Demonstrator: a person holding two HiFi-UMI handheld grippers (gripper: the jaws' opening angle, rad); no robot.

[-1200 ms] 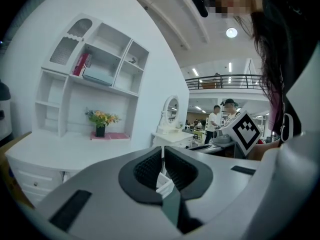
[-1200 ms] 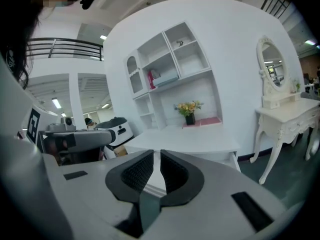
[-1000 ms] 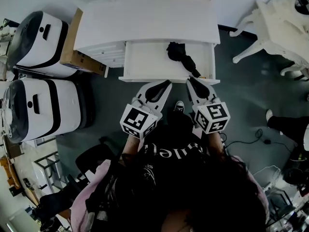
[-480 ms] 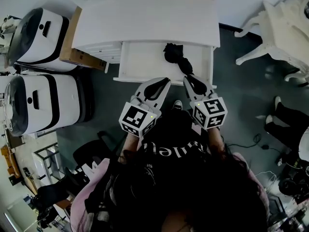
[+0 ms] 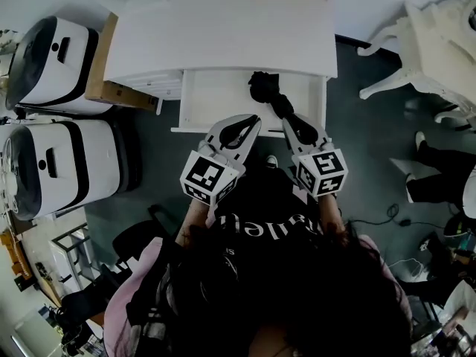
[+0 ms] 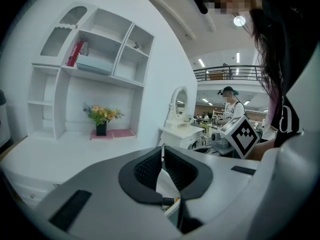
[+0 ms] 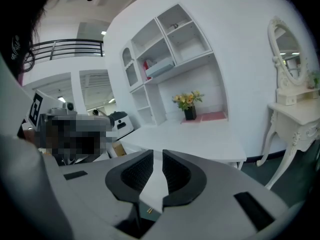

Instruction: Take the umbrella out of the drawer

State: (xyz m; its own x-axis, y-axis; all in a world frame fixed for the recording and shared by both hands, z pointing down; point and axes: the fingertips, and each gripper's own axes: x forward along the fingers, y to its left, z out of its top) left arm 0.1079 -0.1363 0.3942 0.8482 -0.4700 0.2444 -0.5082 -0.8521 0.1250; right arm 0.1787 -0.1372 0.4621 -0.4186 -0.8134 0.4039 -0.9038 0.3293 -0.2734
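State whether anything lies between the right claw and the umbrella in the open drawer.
Nothing visible does. The black umbrella lies uncovered at the open drawer's right side, directly ahead of the right claw.

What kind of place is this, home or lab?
Probably a staged room inside a large hall, not a home: white desk, shelf unit and dressing table, yet a railed balcony and strip lights behind.

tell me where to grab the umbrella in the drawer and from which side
Probably its slim near end: the umbrella lies slanted, that end toward the drawer front, near the right gripper. Come from above, jaws across it; the far end looks bulky.
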